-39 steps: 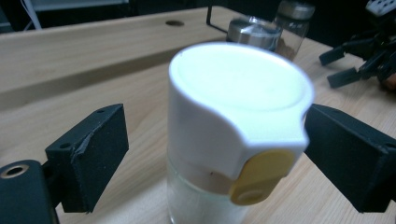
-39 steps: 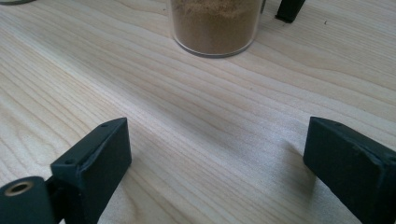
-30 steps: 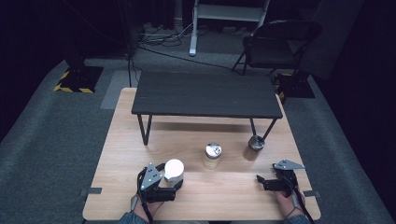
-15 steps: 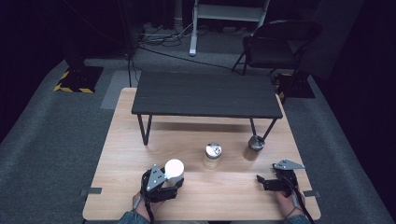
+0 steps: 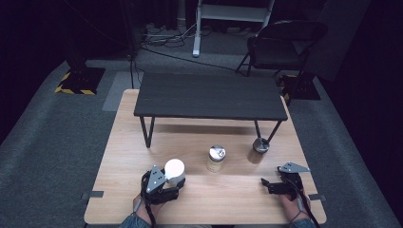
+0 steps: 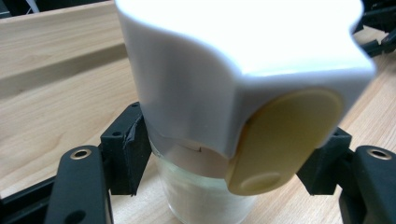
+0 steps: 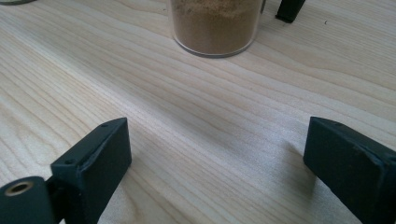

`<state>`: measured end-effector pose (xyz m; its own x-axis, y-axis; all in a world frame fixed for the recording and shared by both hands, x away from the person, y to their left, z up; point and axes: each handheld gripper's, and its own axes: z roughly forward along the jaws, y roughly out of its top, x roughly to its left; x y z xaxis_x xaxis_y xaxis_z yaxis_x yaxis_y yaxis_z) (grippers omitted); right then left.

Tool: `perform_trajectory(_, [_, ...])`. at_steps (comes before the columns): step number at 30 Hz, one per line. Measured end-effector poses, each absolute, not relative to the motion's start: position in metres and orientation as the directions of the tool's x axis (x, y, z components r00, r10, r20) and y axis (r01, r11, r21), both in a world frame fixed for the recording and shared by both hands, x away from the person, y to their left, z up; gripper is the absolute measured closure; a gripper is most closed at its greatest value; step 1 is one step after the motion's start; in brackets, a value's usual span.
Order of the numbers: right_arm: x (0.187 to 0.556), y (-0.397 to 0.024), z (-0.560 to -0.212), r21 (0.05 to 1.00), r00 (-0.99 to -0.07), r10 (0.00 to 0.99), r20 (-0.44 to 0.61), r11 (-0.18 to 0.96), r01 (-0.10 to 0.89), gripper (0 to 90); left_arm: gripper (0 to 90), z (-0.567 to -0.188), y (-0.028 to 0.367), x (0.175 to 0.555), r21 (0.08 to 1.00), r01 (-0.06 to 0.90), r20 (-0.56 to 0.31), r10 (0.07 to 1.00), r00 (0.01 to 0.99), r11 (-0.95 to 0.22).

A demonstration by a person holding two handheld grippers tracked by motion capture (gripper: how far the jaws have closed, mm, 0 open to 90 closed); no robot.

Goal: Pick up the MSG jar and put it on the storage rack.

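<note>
White-capped shaker jar (image 6: 219,107), lower left of the high view on the worktop (image 5: 228,199), sits clamped in the left gripper's (image 5: 164,185) jaws just under its cap; seemingly glass, it could slip when lifted. Right gripper (image 7: 215,154) rests open, empty.

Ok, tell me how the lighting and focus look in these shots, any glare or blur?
High view: the wooden table is lit while the floor and the room behind are dark. Left gripper view: the white cap of the jar is overexposed, glaring and soft, being so near the lens. Right gripper view: the wood grain is sharp, and the spice jar is cut off at the top edge.
</note>
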<state>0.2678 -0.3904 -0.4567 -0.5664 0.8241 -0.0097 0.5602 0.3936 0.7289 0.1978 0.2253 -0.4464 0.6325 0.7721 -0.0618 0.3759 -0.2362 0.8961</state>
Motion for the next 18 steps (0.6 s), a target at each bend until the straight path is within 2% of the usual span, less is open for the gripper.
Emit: perform_trajectory(18, [0.269,-0.391,-0.457,0.729,-0.569,0.822,-0.009,0.395,0.559,7.0,30.0,-0.376,0.229,0.214,0.893,0.372,-0.042,0.778,0.626,-0.251])
